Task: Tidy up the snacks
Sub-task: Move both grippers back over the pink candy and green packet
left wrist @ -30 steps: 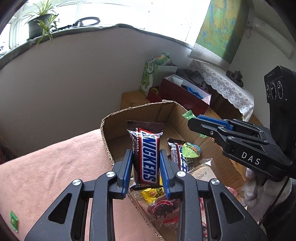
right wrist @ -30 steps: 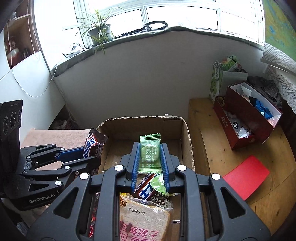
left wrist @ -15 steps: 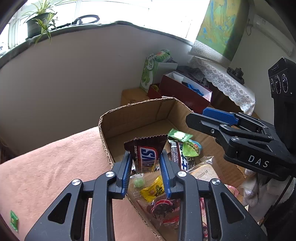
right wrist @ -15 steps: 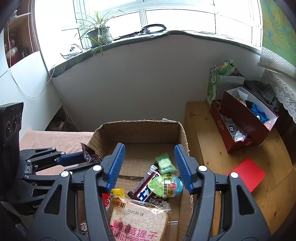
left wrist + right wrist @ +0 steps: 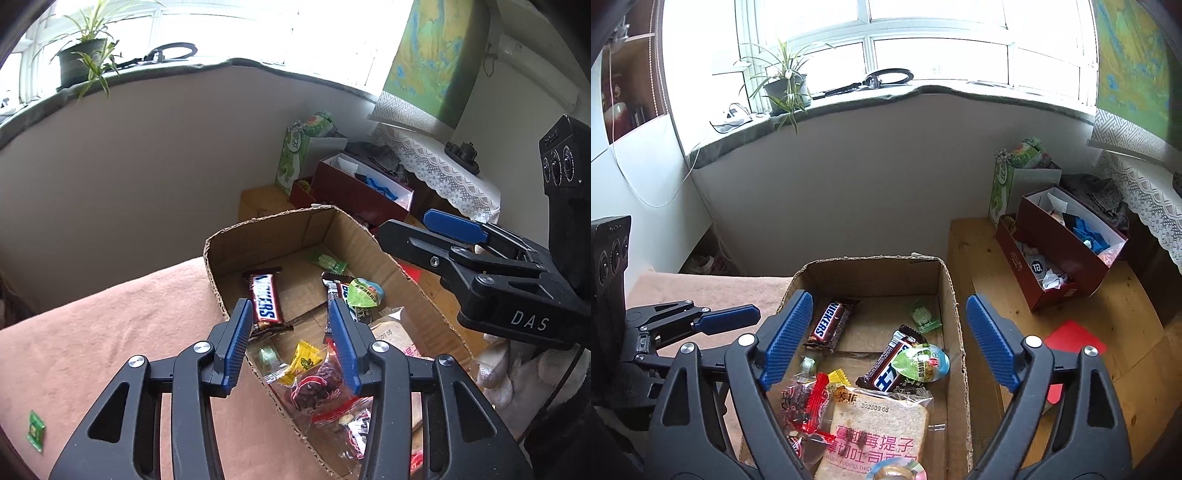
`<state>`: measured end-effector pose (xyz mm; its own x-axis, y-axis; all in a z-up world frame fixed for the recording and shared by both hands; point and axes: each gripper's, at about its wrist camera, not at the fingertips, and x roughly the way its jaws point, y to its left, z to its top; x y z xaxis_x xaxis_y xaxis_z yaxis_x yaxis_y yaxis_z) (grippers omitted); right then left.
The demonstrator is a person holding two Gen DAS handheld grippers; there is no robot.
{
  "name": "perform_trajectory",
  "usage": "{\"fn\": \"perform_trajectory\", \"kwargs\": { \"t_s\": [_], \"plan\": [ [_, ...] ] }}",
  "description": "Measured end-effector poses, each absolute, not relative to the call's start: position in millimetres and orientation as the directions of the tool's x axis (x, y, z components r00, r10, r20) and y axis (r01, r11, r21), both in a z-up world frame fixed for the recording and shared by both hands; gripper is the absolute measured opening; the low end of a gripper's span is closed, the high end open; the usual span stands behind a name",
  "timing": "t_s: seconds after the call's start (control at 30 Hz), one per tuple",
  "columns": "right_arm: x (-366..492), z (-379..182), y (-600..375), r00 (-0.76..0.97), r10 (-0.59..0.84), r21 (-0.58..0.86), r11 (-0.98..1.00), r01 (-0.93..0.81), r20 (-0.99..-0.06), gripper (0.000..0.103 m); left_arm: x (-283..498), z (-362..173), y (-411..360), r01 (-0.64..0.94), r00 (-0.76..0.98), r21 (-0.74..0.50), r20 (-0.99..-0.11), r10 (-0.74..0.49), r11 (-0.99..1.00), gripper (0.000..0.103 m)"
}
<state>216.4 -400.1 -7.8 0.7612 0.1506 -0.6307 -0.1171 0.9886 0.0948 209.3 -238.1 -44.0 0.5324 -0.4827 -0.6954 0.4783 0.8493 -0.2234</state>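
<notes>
Left gripper (image 5: pixel 291 334): spread, empty, above cardboard box (image 5: pixel 258 240). Right gripper (image 5: pixel 889 338): spread, empty. Snickers bar (image 5: pixel 266 301): flat on box floor.

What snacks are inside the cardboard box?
Inside the cardboard box: a Snickers bar, green candy, another chocolate bar under a green egg, bagged bread. Anything beneath them is hidden.

Brown Snickers bar (image 5: pixel 265 303), green candy (image 5: pixel 330 262), tan cardboard box (image 5: pixel 258 236).
</notes>
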Motion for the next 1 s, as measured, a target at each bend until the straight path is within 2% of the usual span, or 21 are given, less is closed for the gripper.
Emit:
{"fn": "perform_trajectory", "kwargs": {
  "t_s": [0.53,0.67,1.0],
  "plan": [
    [153,34,-367,0.794,0.181,0.094,0.983,-0.155,-0.581,0.09,161,-2,-180,0.445,0.619,-0.21,-0.631,-0.468,0.871,0.042],
    [134,41,-346,0.794,0.219,0.097,0.975,-0.2,-0.568,0.09,143,8,-142,0.41,0.656,-0.208,-0.609,-0.446,0.888,0.047],
    [104,48,-269,0.757,0.332,0.089,0.935,-0.344,-0.563,0.09,116,17,-30,0.245,0.732,-0.263,-0.581,-0.355,0.933,0.047]
  ]
}}
